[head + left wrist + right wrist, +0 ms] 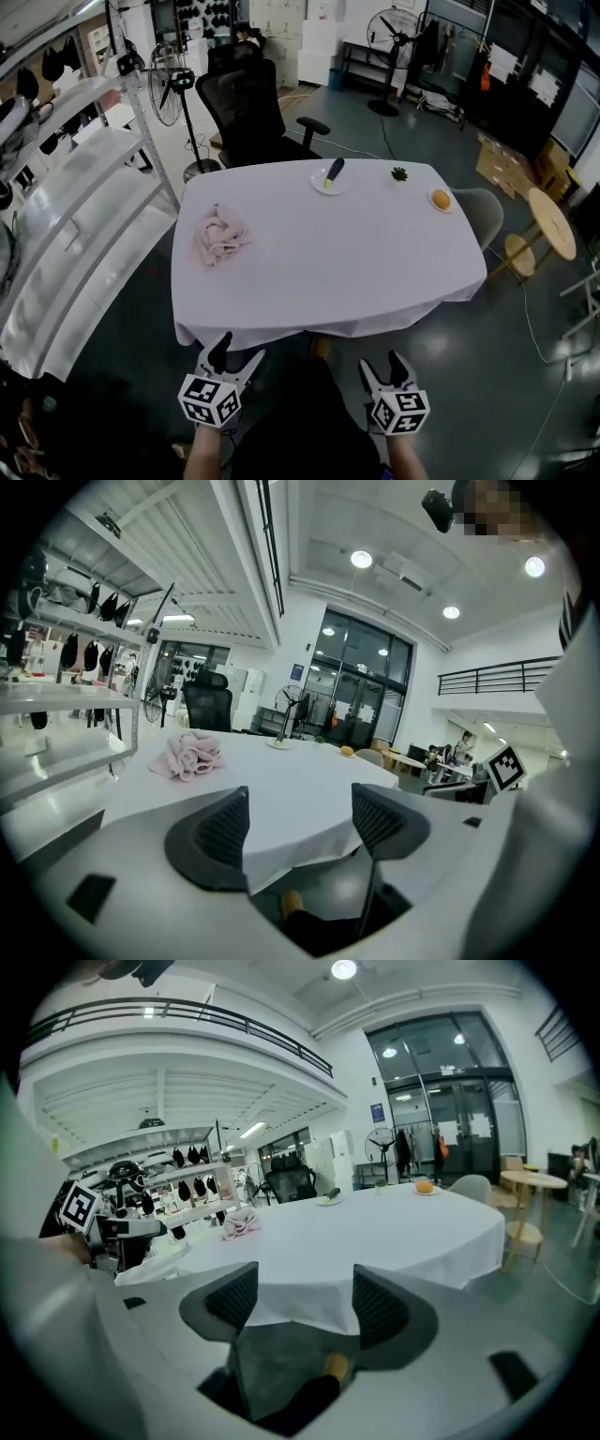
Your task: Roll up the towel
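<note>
Towel point(222, 236), pink and crumpled in a loose heap, lies on the left part of the white-clothed table point(337, 267), well apart from both tools. The left gripper point(236, 354) and right gripper point(382, 367) hover side by side below the table's near edge, close to the person's body, pointing toward the table. Each gripper's jaws stand wide apart with nothing between them; only the cloth's hanging edge and the floor show through the gap. At the far edge sit a plate point(329, 180), a small green plant point(400, 173) and an orange point(441, 198).
</note>
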Demonstrator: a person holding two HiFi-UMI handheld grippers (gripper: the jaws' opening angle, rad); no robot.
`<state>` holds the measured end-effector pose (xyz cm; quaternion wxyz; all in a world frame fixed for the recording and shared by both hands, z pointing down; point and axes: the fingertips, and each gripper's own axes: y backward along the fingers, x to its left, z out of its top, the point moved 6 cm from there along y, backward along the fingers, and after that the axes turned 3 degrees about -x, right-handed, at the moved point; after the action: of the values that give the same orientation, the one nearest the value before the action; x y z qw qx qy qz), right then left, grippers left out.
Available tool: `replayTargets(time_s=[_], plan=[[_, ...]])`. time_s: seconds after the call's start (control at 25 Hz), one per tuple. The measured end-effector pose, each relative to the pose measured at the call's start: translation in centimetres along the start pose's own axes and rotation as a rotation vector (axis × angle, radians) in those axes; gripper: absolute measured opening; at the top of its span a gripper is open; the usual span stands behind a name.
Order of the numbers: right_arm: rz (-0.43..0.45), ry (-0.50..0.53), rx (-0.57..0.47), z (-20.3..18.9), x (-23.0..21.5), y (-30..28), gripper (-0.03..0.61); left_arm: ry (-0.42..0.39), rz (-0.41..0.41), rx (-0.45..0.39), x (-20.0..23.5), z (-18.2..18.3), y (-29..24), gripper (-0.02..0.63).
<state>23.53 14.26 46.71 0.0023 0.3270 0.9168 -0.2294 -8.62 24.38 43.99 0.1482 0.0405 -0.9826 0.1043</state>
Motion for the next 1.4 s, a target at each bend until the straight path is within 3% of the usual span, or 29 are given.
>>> replayTargets(time_s=[0.24, 0.88, 1.4], plan=[[0.017, 0.013, -0.004, 2.2, -1.6, -3.6, 0.313, 0.002, 0.017, -0.014, 1.3, 1.4, -3.5, 0.359], [0.056, 0.061, -0.060, 13.4, -8.9, -17.0, 0.307, -0.017, 0.024, -0.072, 4.1, 8.7, -19.3, 0.359], [0.131, 0.112, -0.049, 17.5, -12.3, -25.4, 0.305, -0.030, 0.095, -0.117, 6.8, 11.3, -26.4, 0.359]])
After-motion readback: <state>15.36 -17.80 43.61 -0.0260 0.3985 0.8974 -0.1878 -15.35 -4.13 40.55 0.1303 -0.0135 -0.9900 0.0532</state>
